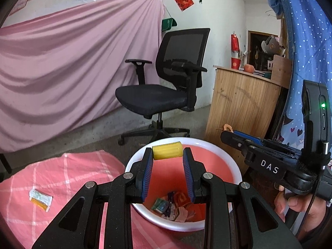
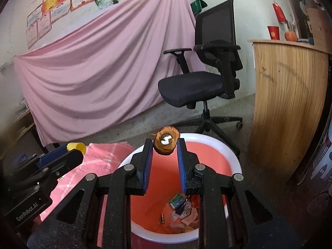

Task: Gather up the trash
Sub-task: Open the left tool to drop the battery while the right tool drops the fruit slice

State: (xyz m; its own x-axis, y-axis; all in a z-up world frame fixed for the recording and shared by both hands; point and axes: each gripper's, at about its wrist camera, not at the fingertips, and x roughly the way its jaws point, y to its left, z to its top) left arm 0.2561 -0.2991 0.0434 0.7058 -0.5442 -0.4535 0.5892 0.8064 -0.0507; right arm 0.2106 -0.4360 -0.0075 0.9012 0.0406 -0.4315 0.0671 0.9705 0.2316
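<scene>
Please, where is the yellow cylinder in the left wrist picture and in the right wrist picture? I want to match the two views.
Left wrist view: the yellow cylinder is at centre, clamped between the left tool's fingertips, above the far rim of the orange bin.
Right wrist view: the yellow cylinder is at lower left, at the tip of the left tool.
Shared landmark: the black office chair.

A yellow ribbed cylinder (image 1: 167,151) lies crosswise, pinched at both ends above the red bin (image 1: 236,172) with a white rim. A brown dried fruit slice (image 2: 166,143) hangs likewise over it. Wrappers (image 2: 182,211) litter the bin's bottom. 1 small packet (image 1: 40,198) lies at 8 o'clock on the pink cloth.
</scene>
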